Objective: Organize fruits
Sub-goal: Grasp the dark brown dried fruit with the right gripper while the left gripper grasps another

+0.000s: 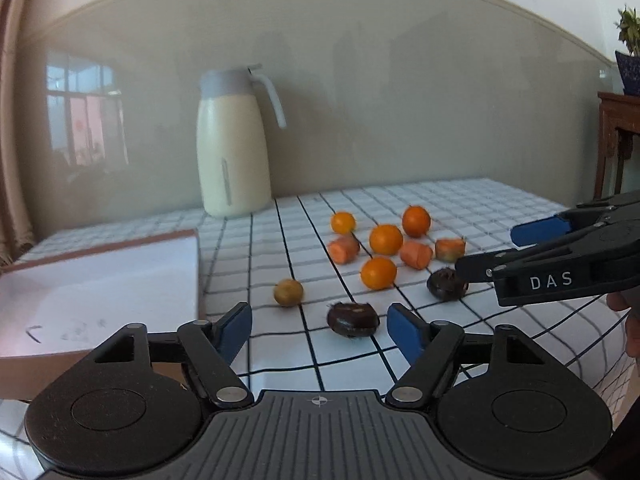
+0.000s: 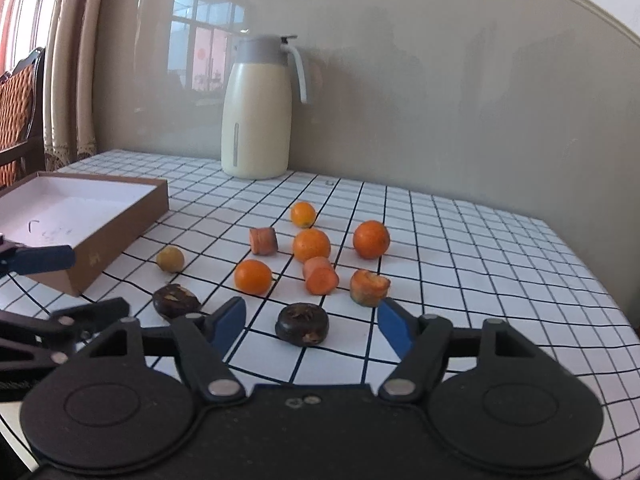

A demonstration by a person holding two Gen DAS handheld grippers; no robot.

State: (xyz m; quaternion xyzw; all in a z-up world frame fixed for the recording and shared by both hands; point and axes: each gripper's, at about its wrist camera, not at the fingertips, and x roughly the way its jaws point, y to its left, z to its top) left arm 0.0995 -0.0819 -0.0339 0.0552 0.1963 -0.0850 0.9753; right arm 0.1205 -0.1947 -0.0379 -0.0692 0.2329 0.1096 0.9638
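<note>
1. Left wrist view takes in the counter (image 1: pixel 460 200), covered in a white cloth with a black grid, against a beige wall.
2. A cream jug (image 1: pixel 232 148) stands at the back by the wall.
3. An open box (image 1: pixel 100 292), brown outside and white inside, lies at the left of the counter; it holds no fruit that either view shows, so I judge the sorting barely begun.
4. Left hand-held gripper (image 1: pixel 320 330) has its blue pads apart, nothing pressed between them.
5. Right hand-held gripper (image 2: pixel 312 320) is likewise parted and holds nothing.
6. Four oranges (image 2: pixel 311 245) sit mid-counter in a loose cluster, well apart from the box.
7. Three carrot chunks (image 2: pixel 321 276) lie among the oranges.
8. Near dark fruit (image 1: pixel 353 319) lies just ahead of the left hand-held gripper, inside the gap but nearer its right pad, touching neither. It is a flattened round, its wide faces up and down, so no long axis matters.
9. Second dark fruit (image 2: pixel 303 324) lies straight ahead of the right hand-held gripper, between its pads and clear of both.
10. A small yellow-green fruit (image 1: pixel 288 292) lies alone, nearest the box, left of the left hand-held gripper's line.
11. Each hand is nearer its own dark fruit; I judge a short advance, then a squeeze, is what each needs.
</note>
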